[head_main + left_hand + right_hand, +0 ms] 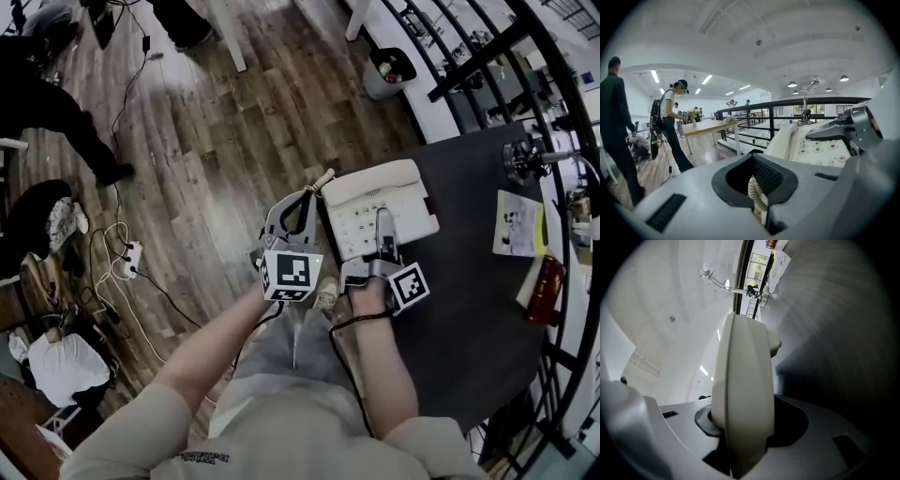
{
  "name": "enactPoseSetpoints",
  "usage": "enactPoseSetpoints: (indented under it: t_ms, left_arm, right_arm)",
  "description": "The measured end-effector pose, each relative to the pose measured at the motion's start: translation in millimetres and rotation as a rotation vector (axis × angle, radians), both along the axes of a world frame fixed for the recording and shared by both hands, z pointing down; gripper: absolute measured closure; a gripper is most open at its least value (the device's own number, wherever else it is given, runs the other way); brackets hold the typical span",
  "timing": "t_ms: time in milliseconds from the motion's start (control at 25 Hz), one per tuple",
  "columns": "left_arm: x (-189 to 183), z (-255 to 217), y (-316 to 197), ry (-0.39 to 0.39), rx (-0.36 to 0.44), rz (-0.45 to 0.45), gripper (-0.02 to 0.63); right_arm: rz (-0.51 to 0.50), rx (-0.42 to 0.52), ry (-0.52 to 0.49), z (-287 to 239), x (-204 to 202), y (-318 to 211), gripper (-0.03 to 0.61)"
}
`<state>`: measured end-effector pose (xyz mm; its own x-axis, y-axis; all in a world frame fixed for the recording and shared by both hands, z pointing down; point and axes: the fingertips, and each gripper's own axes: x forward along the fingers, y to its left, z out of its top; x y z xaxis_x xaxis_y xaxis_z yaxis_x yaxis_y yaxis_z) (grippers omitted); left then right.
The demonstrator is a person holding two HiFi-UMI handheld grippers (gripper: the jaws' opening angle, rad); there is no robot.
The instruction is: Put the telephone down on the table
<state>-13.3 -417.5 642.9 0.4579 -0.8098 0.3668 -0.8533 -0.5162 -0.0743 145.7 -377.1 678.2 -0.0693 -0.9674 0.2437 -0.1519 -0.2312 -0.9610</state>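
The right gripper (pixel 382 230) has its fingers clamped on the telephone (pixel 370 192), bearing its weight over the table (pixel 469 309). The left gripper (pixel 302 208) has its fingers pinched on the coiled cord (pixel 755 192), probably to prevent snagging.

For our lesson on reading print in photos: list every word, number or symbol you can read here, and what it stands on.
"0": a key on the telephone keypad, left gripper view.
"#": the key to its right.
Other keys, red book, paper sheet, shirt print: too small or blurred to read.
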Motion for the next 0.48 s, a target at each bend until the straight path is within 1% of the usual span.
enactPoseSetpoints:
  t_ms: [160,280,480]
  left_arm:
    - [6.4,16.8,1.0,-0.02,-0.044,0.008,0.609]
    - [8.8,21.9,3.1,-0.018,-0.055,0.004,0.609]
    - [11.4,29.0,12.2,-0.027,-0.073,0.008,0.609]
  right_arm:
    - [-0.011,-0.048,0.044,8.9,1.0,-0.2,0.383]
    - [-0.032,-0.066,0.079,9.2,2.6,-2.5,0.383]
    - [-0.044,-0.088,0.099,8.2,1.2,-2.6,0.382]
